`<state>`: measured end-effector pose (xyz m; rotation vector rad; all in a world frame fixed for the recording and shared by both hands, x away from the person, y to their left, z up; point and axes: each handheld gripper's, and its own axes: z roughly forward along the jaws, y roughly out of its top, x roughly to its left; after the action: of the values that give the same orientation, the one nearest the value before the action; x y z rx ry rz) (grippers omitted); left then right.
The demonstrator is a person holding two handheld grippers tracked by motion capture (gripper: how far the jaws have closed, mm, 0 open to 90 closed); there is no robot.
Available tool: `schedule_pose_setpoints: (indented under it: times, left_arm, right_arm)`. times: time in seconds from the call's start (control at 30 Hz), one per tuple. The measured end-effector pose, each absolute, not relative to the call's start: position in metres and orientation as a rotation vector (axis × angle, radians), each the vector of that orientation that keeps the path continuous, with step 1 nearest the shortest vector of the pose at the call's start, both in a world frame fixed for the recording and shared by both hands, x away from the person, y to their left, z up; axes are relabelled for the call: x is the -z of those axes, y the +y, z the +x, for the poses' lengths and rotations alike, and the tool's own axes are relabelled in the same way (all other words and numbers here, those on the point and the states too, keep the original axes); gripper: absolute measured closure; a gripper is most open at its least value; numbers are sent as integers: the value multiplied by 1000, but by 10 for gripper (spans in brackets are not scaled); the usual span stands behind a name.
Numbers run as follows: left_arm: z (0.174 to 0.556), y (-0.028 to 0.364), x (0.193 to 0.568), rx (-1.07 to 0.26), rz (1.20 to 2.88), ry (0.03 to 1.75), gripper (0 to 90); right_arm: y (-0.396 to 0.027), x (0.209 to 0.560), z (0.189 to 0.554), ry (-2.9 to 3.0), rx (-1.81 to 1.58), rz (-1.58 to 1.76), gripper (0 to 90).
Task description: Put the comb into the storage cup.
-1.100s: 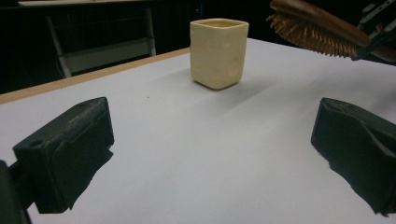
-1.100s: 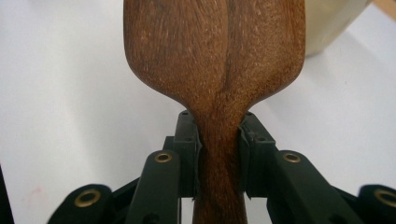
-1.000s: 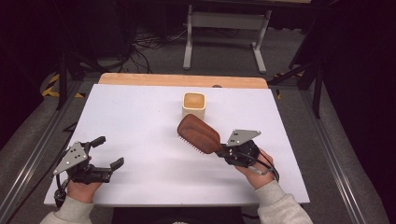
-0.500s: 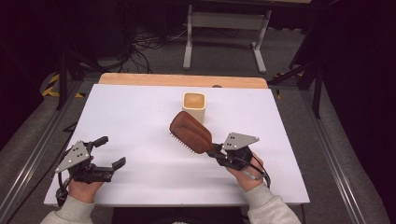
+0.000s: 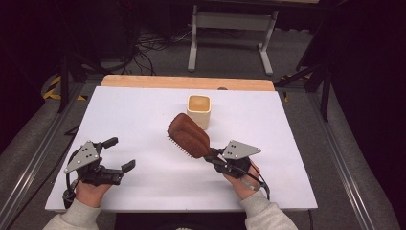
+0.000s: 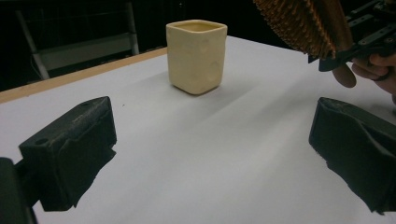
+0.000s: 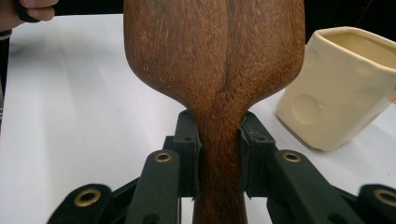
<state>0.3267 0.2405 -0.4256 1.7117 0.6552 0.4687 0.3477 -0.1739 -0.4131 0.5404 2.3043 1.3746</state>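
Hairbrush (image 5: 188,135) handle sits clamped in the right gripper (image 5: 214,156), head angled toward the cup (image 5: 199,109).

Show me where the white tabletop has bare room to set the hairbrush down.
Free patches: the broad stretch between the left gripper and the cream cup, the far left corner by the wooden edge strip, and the right side beyond the cup. It is crowded where the wooden hairbrush, held in the right gripper, hangs close to the cup.
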Motion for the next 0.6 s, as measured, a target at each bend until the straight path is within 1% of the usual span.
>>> schedule_pose_setpoints:
  times: [0.27, 0.6]
  left_arm:
    - [332, 230, 418, -443, 1723, 650, 13]
    - [343, 199, 402, -386, 1720, 595, 3]
  right_arm:
    - [-171, 416, 348, 2278, -1400, 545, 724]
    - [-162, 418, 349, 2247, -1398, 534, 723]
